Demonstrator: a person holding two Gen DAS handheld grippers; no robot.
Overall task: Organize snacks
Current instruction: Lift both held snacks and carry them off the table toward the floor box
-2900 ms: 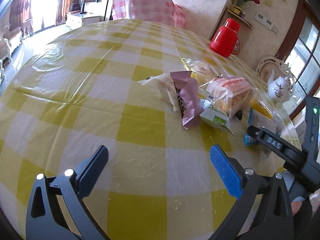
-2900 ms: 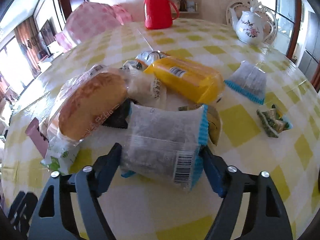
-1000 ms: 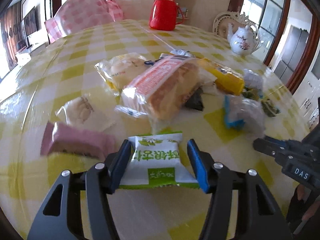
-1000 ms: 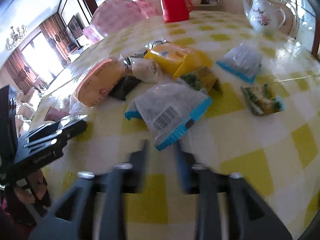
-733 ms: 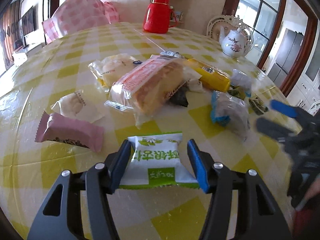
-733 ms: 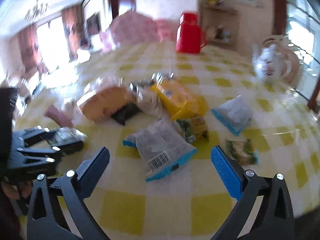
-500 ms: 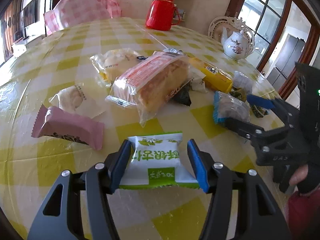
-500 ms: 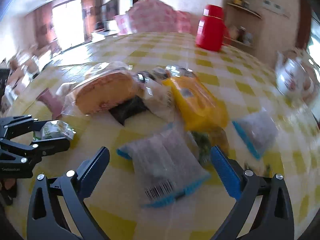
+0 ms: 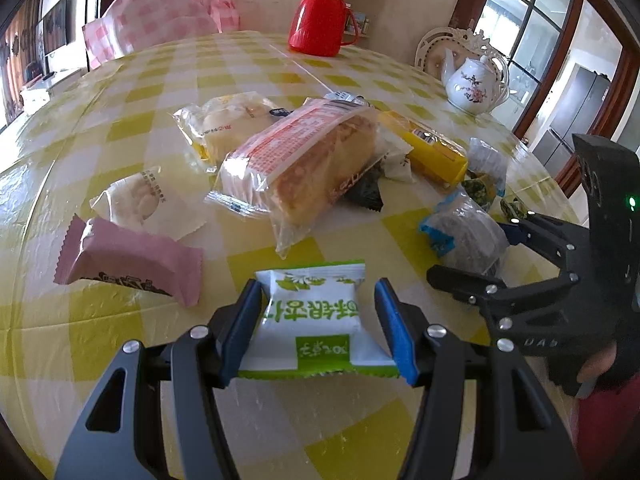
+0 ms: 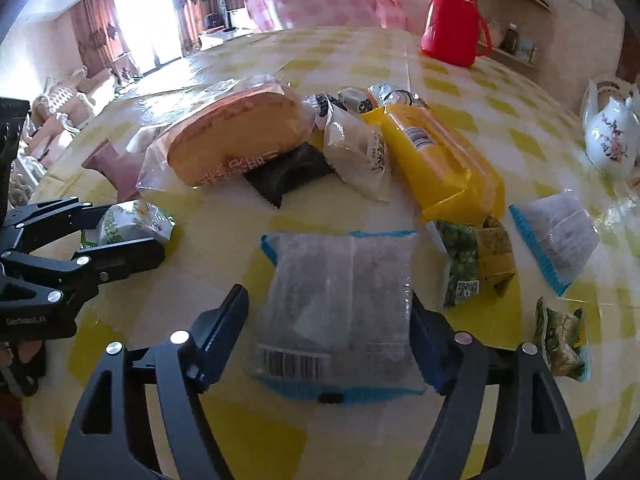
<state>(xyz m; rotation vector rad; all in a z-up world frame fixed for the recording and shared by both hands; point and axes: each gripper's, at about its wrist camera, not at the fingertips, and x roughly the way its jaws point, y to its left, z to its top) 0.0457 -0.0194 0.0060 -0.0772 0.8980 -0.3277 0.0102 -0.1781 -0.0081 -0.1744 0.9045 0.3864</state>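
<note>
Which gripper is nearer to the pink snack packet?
Left. The left gripper, clamped on the green-and-white packet, sits just beside the pink snack packet; the right gripper is further off, closing around the blue-edged packet.

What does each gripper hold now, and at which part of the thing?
The left gripper holds the green-and-white snack packet by its two side edges. The right gripper is closing around the grey packet with blue ends; one finger stands apart, so no hold yet.

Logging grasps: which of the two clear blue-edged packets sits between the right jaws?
The nearer blue-edged packet, barcode toward the camera; the right jaws are closing around it. The other packet lies near the teapot.
</note>
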